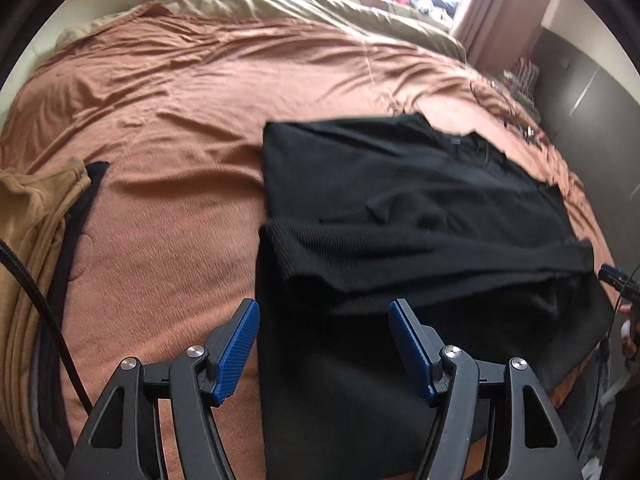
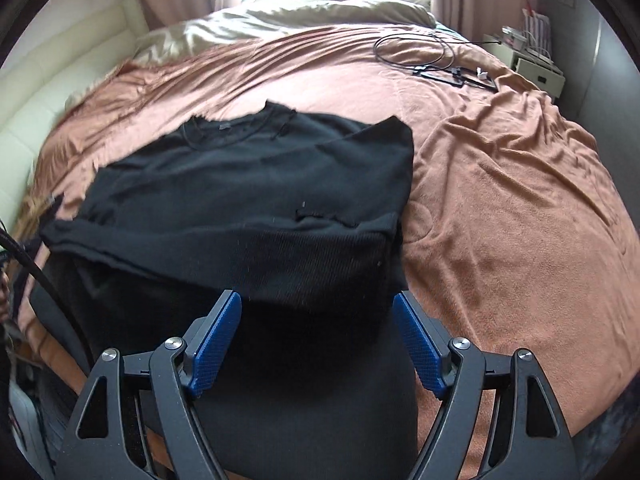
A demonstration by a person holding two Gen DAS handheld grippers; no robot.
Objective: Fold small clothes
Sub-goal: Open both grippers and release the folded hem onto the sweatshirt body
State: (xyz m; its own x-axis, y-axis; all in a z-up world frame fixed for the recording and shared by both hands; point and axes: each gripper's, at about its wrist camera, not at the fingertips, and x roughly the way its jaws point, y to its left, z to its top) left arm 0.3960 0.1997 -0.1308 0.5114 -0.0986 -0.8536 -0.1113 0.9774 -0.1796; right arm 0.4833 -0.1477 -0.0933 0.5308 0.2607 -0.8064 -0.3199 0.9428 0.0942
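Note:
A black knit top (image 1: 420, 208) lies on the brown bed cover (image 1: 160, 128), sides folded in and its ribbed hem folded up across the middle. It also shows in the right wrist view (image 2: 248, 192), neck label at the far end. My left gripper (image 1: 322, 312) is open and empty above the top's near left edge. My right gripper (image 2: 316, 308) is open and empty above the near right part of the top. The tip of the right gripper (image 1: 612, 276) shows at the left view's right edge.
A tan garment with a black strap (image 1: 36, 240) lies at the left of the bed. A looped cable and small devices (image 2: 440, 60) lie at the far right of the bed cover (image 2: 520, 184). An olive duvet (image 2: 280, 16) is bunched at the far end. A white nightstand (image 2: 536, 64) stands beyond.

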